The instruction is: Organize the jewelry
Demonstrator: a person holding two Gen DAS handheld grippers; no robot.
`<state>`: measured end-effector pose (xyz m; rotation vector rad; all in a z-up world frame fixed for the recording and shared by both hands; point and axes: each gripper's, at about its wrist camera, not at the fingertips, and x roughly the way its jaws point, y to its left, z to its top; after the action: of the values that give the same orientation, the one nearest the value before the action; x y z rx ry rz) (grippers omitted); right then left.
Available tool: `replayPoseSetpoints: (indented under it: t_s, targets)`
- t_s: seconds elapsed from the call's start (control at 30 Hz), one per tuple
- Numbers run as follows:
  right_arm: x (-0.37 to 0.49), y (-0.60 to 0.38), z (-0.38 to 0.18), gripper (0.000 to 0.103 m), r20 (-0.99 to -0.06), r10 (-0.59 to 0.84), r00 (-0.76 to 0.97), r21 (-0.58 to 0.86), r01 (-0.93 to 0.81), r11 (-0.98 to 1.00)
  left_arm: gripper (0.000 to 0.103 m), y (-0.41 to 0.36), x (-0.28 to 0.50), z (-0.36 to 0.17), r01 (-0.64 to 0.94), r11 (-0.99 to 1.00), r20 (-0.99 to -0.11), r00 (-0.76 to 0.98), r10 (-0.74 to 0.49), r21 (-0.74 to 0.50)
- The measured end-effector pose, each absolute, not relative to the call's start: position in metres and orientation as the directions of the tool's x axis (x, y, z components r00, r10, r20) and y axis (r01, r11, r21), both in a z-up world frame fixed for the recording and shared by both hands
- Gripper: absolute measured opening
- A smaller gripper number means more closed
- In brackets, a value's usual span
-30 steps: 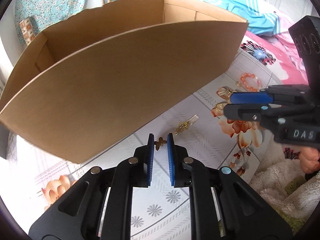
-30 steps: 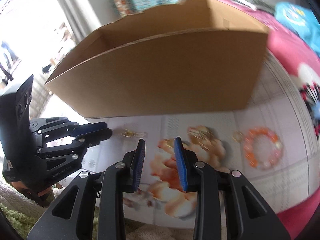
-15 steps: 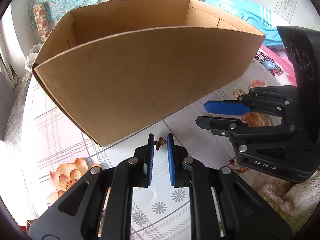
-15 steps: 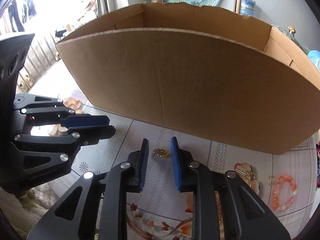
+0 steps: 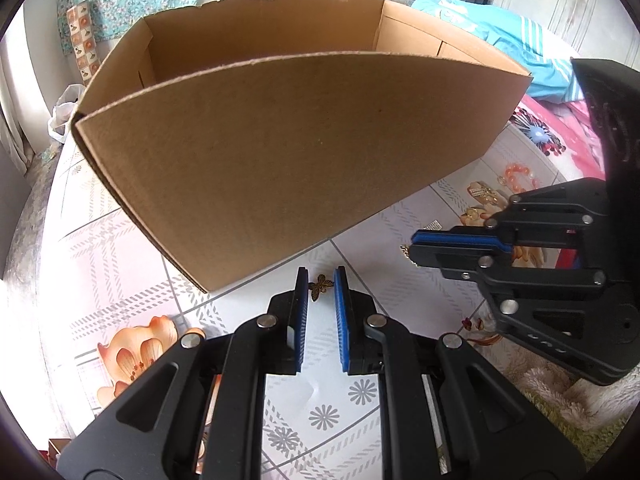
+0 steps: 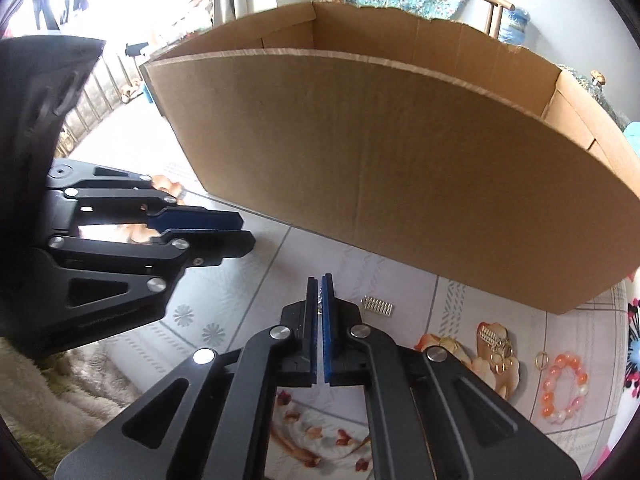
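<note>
In the left wrist view my left gripper [image 5: 322, 280] is shut on a small gold butterfly charm [image 5: 321, 287], pinched at the fingertips just above the tablecloth. My right gripper [image 6: 320, 280] has its blue pads closed together on a small gold chain piece [image 6: 319, 305], only a sliver of which shows. The same gripper [image 5: 414, 245] appears at the right of the left wrist view, with a gold bit at its tip. Behind both stands a large open cardboard box [image 5: 280, 160], also filling the right wrist view [image 6: 400, 180]. The left gripper [image 6: 246, 232] reaches in from the left there.
On the floral tablecloth [image 6: 248, 280] lie a silver rhinestone bar [image 6: 376, 306], a gold clip with rings [image 6: 494, 340], a thin gold ring [image 6: 542, 360] and an orange bead bracelet [image 6: 564, 388]. A fluffy rug [image 5: 560, 400] borders the near edge. Pink and teal fabric lies at the right.
My right gripper moved left from the flower print to the gold chain piece and closed on it. The left gripper kept the butterfly charm and shifted slightly along the box.
</note>
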<state>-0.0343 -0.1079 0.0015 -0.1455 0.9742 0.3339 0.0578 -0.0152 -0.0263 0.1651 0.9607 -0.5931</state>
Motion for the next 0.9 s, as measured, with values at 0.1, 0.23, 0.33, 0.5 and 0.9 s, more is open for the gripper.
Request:
replayPoseSetpoints:
  t_s: [0.1, 0.23, 0.33, 0.5, 0.9]
  targets:
    - [-0.042, -0.118, 0.011, 0.002, -0.815, 0.234, 0.530, 0.062, -0.322, 0.945, 0.012, -0.012, 0.053, -0.020, 0.545, 0.828, -0.800, 0.436, -0.412, -0.129]
    - [-0.053, -0.138, 0.031, 0.002, -0.781, 0.266, 0.564, 0.106, -0.300, 0.948, 0.012, -0.007, 0.044, -0.007, 0.556, 0.819, -0.779, 0.447, -0.440, -0.143]
    - [-0.058, -0.150, 0.041, 0.002, -0.758, 0.295, 0.581, 0.141, -0.296, 0.945, 0.012, -0.001, 0.038, 0.004, 0.564, 0.812, -0.760, 0.459, -0.460, -0.151]
    - [-0.043, -0.152, 0.029, 0.011, -0.774, 0.359, 0.521, 0.226, -0.302, 0.926, 0.012, 0.000, 0.030, 0.009, 0.567, 0.812, -0.757, 0.469, -0.454, -0.136]
    - [-0.017, -0.118, -0.011, 0.009, -0.840, 0.227, 0.492, 0.052, -0.345, 0.937, 0.012, -0.002, 0.040, 0.000, 0.550, 0.820, -0.770, 0.452, -0.451, -0.157]
